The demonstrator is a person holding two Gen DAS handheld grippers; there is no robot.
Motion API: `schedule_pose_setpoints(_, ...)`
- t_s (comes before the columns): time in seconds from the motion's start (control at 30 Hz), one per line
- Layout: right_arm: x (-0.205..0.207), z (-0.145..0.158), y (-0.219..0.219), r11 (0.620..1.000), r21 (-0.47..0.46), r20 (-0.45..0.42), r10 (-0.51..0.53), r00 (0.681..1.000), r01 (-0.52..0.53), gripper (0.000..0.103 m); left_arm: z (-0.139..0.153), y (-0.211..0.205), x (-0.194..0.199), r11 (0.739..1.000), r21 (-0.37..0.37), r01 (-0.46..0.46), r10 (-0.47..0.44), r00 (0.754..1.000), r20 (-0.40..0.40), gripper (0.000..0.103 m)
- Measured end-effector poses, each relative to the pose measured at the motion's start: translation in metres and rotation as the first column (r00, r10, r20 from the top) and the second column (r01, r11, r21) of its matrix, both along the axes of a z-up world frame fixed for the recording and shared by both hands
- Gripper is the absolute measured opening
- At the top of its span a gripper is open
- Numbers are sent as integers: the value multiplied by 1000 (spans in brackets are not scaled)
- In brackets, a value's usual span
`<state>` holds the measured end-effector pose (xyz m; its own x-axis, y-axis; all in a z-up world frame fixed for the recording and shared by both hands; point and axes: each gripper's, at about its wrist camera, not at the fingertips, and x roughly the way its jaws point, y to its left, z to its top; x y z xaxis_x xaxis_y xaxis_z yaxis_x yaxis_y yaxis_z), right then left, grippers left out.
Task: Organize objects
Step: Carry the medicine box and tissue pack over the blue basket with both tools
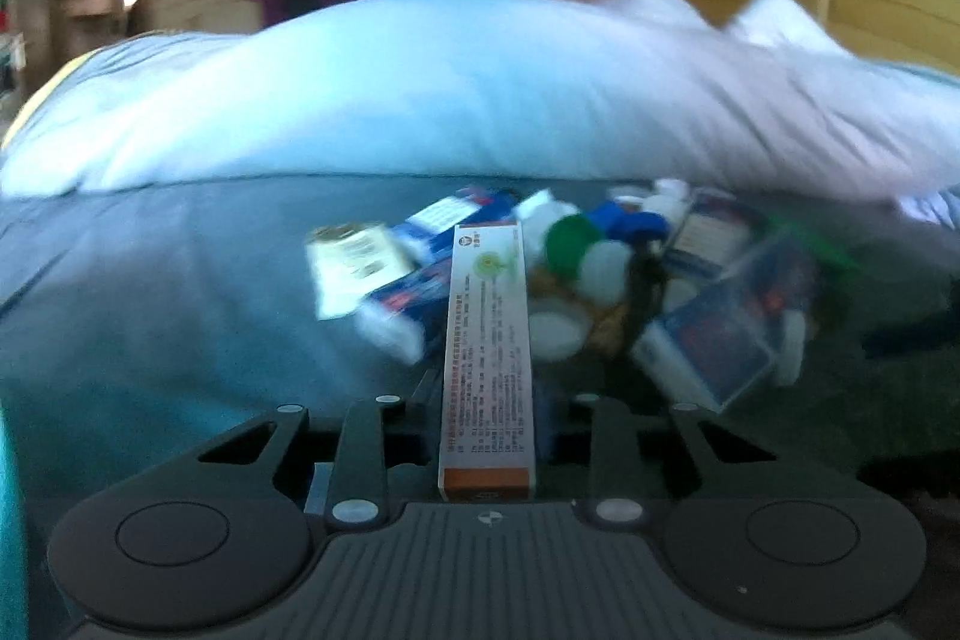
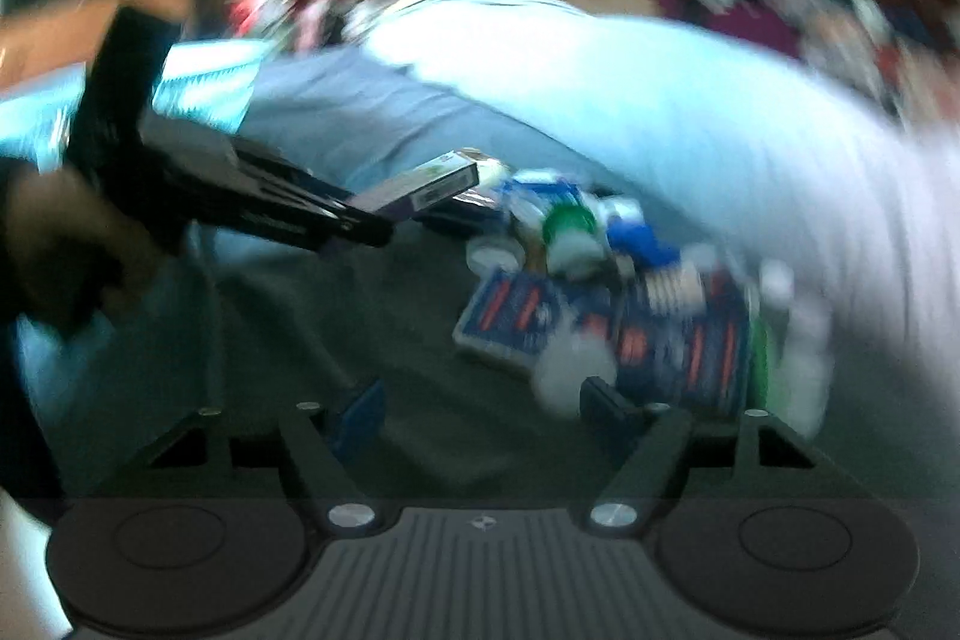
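1. My left claw [image 1: 487,400] is pinching a long narrow carton [image 1: 487,340]. Its long axis runs straight out along the fingers, away from the camera. The orange-banded end sits nearest the claw body, and the far end points at the pile [image 1: 600,280].
2. The carton's broad printed face is turned up. Small text runs across it, with a green and yellow mark near the far end.
3. From the right wrist I see the same carton [image 2: 429,187] sticking out of the left claw [image 2: 360,226]. There it is raised above the bed, its far end just beside the pile [image 2: 600,292].
4. My right claw [image 2: 480,412] is spread wide and holds nothing. Its blue-padded fingers [image 2: 360,415] hang low over the dark sheet [image 2: 372,328], the right-hand one close to the near edge of the pile.
5. The pile lies on the sheet in front of a pale duvet [image 1: 450,88]. It holds blue and red boxes [image 2: 516,310], white bottles [image 1: 555,331], a green-capped one [image 1: 570,235] and a cream box [image 1: 354,262] on the left.
6. A hand [image 2: 66,244] grips the left claw's handle at the left edge of the right view.
7. Both views are blurred, the right one badly, so I cannot read any label.
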<state>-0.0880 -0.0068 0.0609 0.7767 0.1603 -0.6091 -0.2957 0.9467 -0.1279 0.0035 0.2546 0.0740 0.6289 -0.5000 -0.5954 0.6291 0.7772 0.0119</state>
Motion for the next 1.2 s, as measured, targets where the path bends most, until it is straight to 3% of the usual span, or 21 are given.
schedule_pose_setpoints(0.07, 20, 3, 8, 983, -161, -18, 88, 996, -90, 74, -2, 7, -5, 1000, 1, 1, -1, 1000, -12, 31)
schedule_pose_setpoints(0.13, 40, 4, 11, 953, -265, -29, 145, 989, -148, 75, -3, 11, -8, 1000, -7, -3, 2, 1000, -16, 31)
schedule_pose_setpoints(0.27, 71, -9, 18, 875, -382, -129, 267, 955, -296, 78, -1, 18, -6, 999, -36, -15, 14, 1000, -27, 31)
schedule_pose_setpoints(0.37, 87, -22, 25, 840, -388, -186, 332, 925, -380, 79, -1, 20, -6, 999, -45, -9, 7, 999, -33, 31)
schedule_pose_setpoints(0.43, 96, -23, 23, 852, -342, -205, 345, 916, -397, 79, -3, 20, -7, 999, -41, 1, -2, 1000, -30, 31)
schedule_pose_setpoints(0.5, 102, -20, 17, 882, -266, -235, 333, 913, -390, 69, -4, 20, -7, 999, -43, 2, -4, 999, -38, 31)
schedule_pose_setpoints(0.57, 100, -16, 12, 912, -211, -224, 304, 926, -351, 65, -4, 20, -8, 999, -49, -3, 1, 999, -45, 31)
schedule_pose_setpoints(0.63, 91, -9, 8, 942, -149, -188, 273, 944, -302, 64, -3, 19, -11, 999, -52, -14, 12, 999, -41, 31)
schedule_pose_setpoints(0.77, 78, 14, -5, 991, 61, -64, 126, 990, -122, 62, 6, 19, -19, 996, -67, -52, 51, 999, -16, 31)
schedule_pose_setpoints(0.83, 67, 24, -10, 986, 167, -9, 20, 1000, -18, 62, 16, 20, -25, 994, -84, -76, 76, 997, 6, 31)
schedule_pose_setpoints(0.9, 64, 33, -21, 949, 311, 1, -57, 998, 54, 62, 28, 22, -29, 990, -101, -102, 105, 994, 29, 31)
schedule_pose_setpoints(0.97, 65, 43, -27, 915, 387, -1, -125, 992, 116, 62, 44, 26, -33, 984, -119, -130, 138, 989, 58, 31)
schedule_pose_setpoints(1.07, 72, 65, -24, 900, 394, 5, -205, 979, 186, 62, 71, 33, -37, 977, -137, -164, 177, 980, 93, 31)
schedule_pose_setpoints(1.2, 84, 107, -4, 902, 386, 55, -231, 971, 192, 62, 115, 47, -41, 964, -141, -227, 248, 957, 153, 31)
